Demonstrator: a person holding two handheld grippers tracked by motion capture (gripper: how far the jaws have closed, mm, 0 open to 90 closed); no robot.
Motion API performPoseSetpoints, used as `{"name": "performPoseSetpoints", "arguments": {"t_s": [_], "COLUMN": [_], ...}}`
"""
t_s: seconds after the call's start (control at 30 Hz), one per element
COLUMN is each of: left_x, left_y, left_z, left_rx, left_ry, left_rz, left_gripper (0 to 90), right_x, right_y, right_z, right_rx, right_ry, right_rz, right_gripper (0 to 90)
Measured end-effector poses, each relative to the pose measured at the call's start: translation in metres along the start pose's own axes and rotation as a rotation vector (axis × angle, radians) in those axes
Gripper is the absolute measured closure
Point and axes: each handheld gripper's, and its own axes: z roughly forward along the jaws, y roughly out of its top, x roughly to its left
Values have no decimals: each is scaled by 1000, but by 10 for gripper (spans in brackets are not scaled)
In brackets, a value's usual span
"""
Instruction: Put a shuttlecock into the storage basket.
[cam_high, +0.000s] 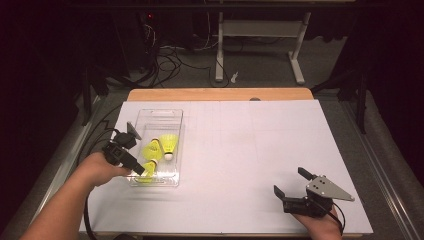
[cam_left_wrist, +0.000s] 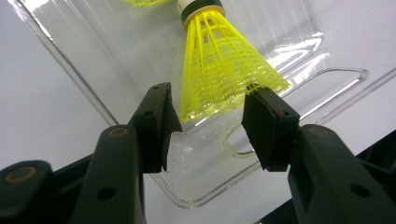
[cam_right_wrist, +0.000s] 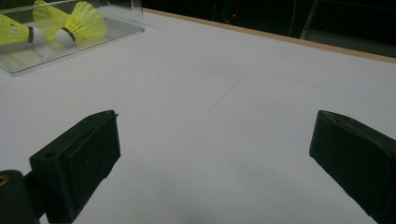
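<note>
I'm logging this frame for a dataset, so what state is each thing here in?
Left gripper: open, jaws on either side of the skirt rim of a shuttlecock.
Right gripper: open wide, holding nothing, above bare table.
Clear tray: lidless, flat on the table, holding three shuttlecocks.
Nearest shuttlecock: lying in the tray, not clamped.
Other two shuttlecocks: lying on their sides in the tray.

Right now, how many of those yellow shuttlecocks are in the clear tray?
3, all inside the clear tray: one on the right, one in the middle, and one at the near end, by the left gripper. None seems hidden.
</note>
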Motion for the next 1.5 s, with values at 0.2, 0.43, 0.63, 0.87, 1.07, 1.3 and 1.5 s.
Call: {"name": "performPoseSetpoints", "arguments": {"t_s": [0.2, 0.43, 0.63, 0.87, 1.07, 1.3, 1.5], "left_x": [-7, -17, -28, -32, -33, -31, -35], "left_y": [0, 6, 12, 18, 20, 17, 12], "left_z": [-12, -25, -21, -12, -6, -6, 5], "left_rx": [9, -34, -37, -19, -2, -131, -234], "left_ry": [30, 53, 55, 69, 70, 32, 14], "left_rz": [-6, 13, 41, 36, 25, 15, 38], "left_gripper": [466, 401, 243, 5, 3, 8, 8], "right_x": [0, 0, -1, 0, 0, -1, -1], "right_y": [0, 1, 1, 1, 1, 1, 1], "right_z": [0, -1, -1, -1, -1, -2, -2], "right_rx": [-1, -4, -4, -5, -5, -7, -11], "right_ry": [-1, -4, -3, -4, -5, -4, -7], "right_rz": [-1, 0, 3, 3, 0, 0, 9], "right_gripper": [25, 25, 26, 25, 25, 25, 25]}}
